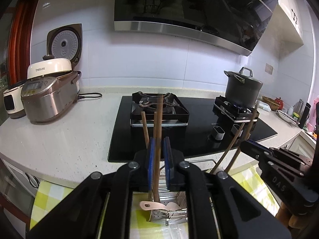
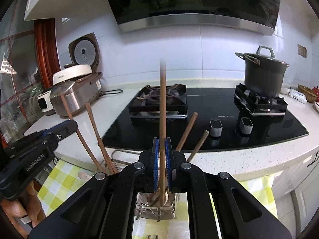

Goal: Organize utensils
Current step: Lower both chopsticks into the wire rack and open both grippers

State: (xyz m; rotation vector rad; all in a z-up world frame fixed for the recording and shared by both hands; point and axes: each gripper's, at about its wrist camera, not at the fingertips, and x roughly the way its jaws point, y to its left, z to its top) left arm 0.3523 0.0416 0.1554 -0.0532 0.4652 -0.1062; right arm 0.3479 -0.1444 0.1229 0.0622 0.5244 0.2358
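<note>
The left tool pinches a single brown wooden chopstick between its blue pads. The stick stands nearly upright, its top rising in front of the left burner and its lower end reaching down into a metal wire holder. Two more chopsticks stand just beside the held one, leaning slightly left. A pale pink spoon lies across the holder's rim.

The right tool is pressed together on another chopstick, also nearly upright, with its lower end in the utensil holder below. Two other sticks lean out to the right of this tool, and two more lean left near the left tool's black body. A hand grips that tool's handle at the lower left.

The holder sits on a yellow and white checked cloth, in front of the edge of the pale speckled counter. On the counter lies a black glass hob; a dark lidded pot stands on its right burner. A rice cooker with its lid raised stands at the left, against the white tiled wall, and an extractor hood hangs above the hob.
</note>
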